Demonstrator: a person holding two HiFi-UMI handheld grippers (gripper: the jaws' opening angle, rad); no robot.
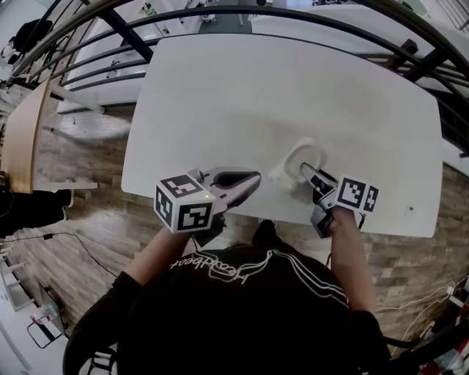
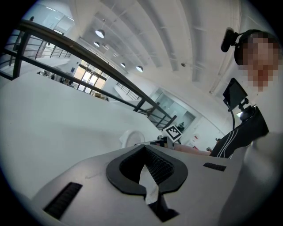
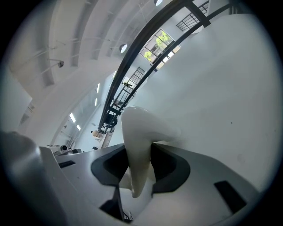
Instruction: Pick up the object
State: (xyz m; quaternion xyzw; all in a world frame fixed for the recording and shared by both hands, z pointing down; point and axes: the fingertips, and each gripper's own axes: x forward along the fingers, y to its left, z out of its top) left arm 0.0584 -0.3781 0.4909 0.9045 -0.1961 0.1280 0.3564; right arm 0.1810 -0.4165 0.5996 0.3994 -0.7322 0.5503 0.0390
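Note:
A white, glossy cup-like object (image 1: 295, 160) rests near the front edge of the white table (image 1: 293, 88). My right gripper (image 1: 311, 176) reaches into it from the front, and in the right gripper view its rounded wall (image 3: 140, 132) stands between the two dark pads (image 3: 170, 170), touching both. My left gripper (image 1: 253, 179) lies to the left of the object, a short gap away, pointing toward it with its jaws together and nothing in them. From the left gripper (image 2: 149, 178) view the object (image 2: 128, 137) shows low ahead, with the right gripper's marker cube (image 2: 174, 132) beside it.
The table's front edge (image 1: 220, 209) runs just under both grippers, with wood floor below it. A dark curved railing (image 1: 242, 11) runs behind the table's far side. A small dark speck (image 1: 410, 209) sits at the front right of the table.

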